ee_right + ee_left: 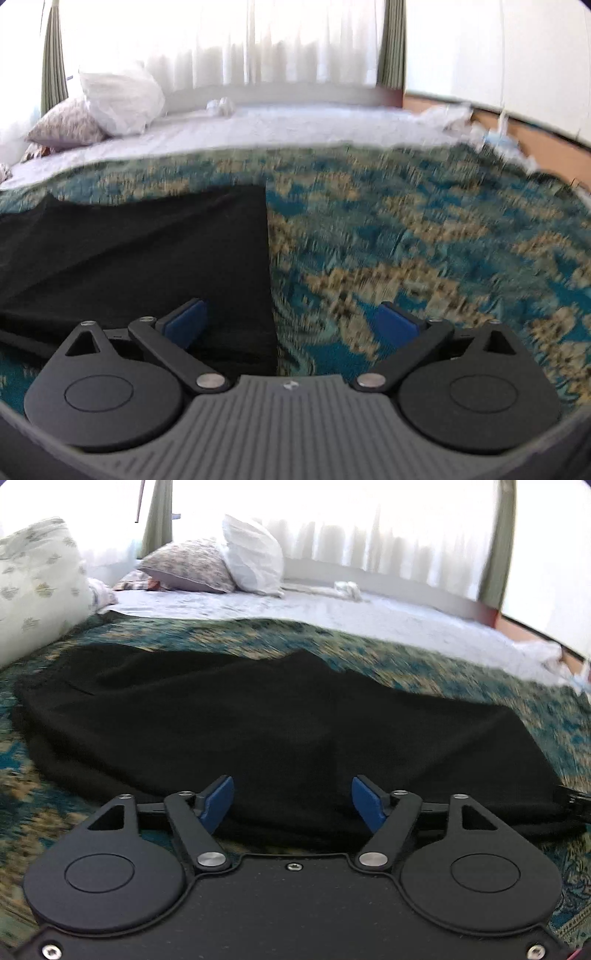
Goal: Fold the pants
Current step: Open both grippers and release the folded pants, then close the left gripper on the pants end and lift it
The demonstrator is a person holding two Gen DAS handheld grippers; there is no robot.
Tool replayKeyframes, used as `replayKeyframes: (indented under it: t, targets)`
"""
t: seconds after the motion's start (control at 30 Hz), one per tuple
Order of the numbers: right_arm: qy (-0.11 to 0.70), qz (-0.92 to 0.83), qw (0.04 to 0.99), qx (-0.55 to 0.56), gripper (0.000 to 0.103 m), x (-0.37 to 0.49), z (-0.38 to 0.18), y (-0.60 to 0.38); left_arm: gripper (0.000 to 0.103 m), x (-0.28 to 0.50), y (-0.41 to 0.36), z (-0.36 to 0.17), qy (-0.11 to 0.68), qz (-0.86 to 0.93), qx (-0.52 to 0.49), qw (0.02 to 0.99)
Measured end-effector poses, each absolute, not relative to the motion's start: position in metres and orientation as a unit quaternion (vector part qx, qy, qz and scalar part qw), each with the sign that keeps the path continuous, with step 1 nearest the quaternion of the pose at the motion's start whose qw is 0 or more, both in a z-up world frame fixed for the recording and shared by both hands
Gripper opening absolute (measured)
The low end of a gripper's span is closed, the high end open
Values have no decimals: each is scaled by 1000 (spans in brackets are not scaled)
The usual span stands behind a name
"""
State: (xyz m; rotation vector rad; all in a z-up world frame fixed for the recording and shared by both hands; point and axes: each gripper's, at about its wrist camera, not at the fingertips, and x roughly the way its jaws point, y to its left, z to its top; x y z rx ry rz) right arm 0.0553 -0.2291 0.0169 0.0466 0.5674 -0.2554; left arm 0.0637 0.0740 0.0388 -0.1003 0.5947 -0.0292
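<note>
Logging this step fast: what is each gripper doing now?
Left gripper: open, empty, over the black pants.
Right gripper: open, empty, straddling the pants' edge.

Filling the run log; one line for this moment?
left gripper: open, empty | right gripper: open, empty | black pants: on patterned bedspread

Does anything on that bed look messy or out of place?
Nothing much. The black pants lie fairly flat on the patterned bedspread, far edge a little wavy. Both the left gripper and right gripper are open, holding nothing. The pillows sit heaped.
</note>
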Motion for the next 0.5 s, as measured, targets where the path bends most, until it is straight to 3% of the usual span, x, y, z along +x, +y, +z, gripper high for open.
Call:
replayKeyframes:
  t: [0.2,0.5]
  targets:
    - [233,-80,969,23,103,55,46,-191,83,64,134,45,276,53,-54,958]
    - [252,44,967,-6,103,93,46,-89,89,64,222,42,266,147,-87,949]
